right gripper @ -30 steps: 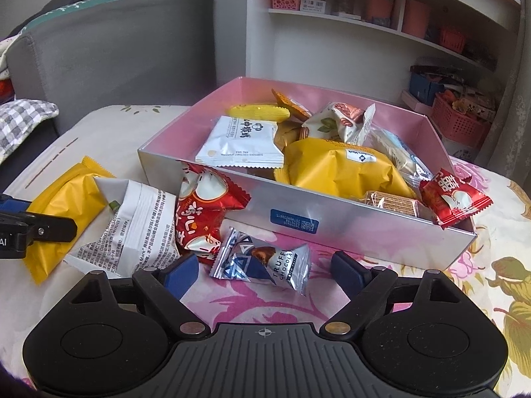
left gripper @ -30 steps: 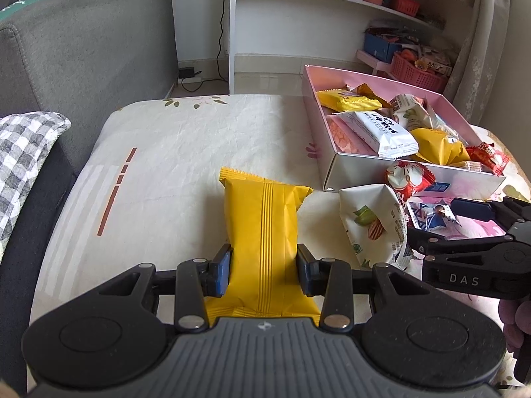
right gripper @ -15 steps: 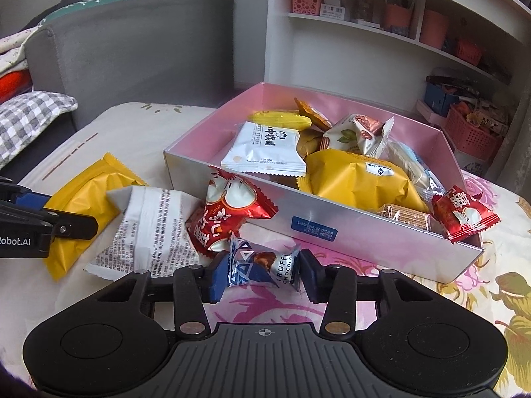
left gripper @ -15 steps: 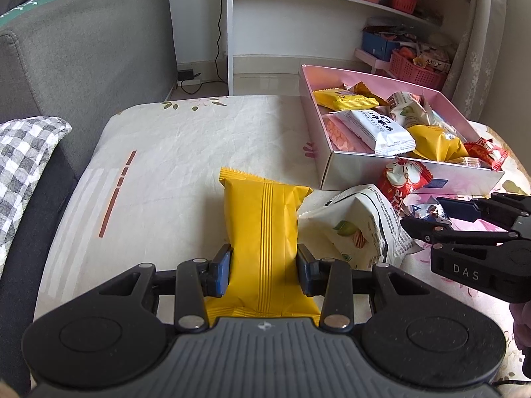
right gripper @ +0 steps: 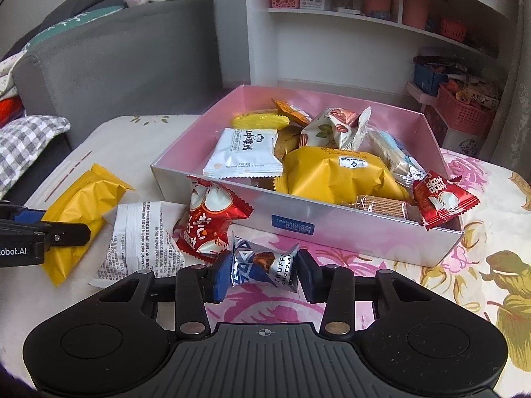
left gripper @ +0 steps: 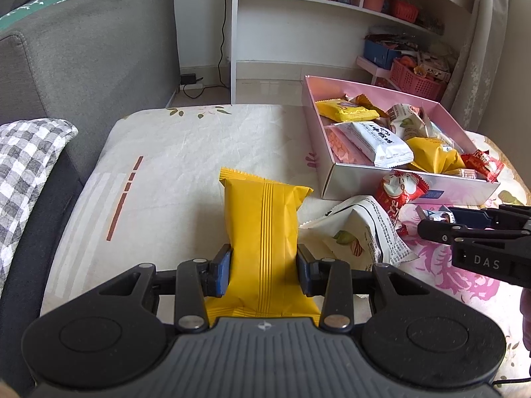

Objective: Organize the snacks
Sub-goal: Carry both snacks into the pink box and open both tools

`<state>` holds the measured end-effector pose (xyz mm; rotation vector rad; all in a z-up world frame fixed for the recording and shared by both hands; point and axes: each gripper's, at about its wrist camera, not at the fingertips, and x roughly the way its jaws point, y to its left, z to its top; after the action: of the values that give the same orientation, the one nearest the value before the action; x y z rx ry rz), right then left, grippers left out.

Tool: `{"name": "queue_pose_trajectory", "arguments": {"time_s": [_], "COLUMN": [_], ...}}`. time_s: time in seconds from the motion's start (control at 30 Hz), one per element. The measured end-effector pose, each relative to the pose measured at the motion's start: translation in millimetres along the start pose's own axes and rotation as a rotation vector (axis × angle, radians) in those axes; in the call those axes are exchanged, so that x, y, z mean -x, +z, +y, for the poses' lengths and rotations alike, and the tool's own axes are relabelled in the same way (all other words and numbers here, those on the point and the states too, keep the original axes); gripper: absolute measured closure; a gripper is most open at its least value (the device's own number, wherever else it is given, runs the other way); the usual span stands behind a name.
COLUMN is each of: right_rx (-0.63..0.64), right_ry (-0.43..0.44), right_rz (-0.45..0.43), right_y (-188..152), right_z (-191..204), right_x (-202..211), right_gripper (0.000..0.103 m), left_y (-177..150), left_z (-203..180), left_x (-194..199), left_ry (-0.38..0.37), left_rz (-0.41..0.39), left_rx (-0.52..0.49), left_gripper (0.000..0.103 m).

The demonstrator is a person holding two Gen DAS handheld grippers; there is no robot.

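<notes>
My left gripper is shut on a yellow snack packet, held above the floral cloth; the packet also shows in the right wrist view. My right gripper is shut on a small silver-blue truffle chocolate, just in front of the pink box. The pink box holds several snacks. A white packet and a red packet lie on the cloth between the two grippers. The right gripper shows in the left wrist view.
A grey sofa and a checked cushion are at the left. White shelves with baskets stand behind the table. A red packet rests on the box's right front corner.
My right gripper has closed on the truffle chocolate and lifted it slightly. My left gripper has risen with the yellow packet. The white packet has shifted towards the yellow one.
</notes>
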<state>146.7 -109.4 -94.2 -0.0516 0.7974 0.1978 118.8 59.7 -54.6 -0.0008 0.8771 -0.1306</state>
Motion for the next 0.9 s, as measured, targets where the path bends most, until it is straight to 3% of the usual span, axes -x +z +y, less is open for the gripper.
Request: {"name": "queue_pose_trajectory", "arguments": {"time_s": [0.9], "right_rx": [-0.214], "right_ry": [0.102], "right_rz": [0.025], "right_y": [13.7], "right_z": [-25.5], "right_x": [52.1], "right_gripper": [0.063], "left_y": [13.3], "left_z": [6.7], "left_x": [32.4], "left_ry": [-0.028], "left_rz": [-0.038], "left_rx": [0.081], "left_gripper": [0.067]}}
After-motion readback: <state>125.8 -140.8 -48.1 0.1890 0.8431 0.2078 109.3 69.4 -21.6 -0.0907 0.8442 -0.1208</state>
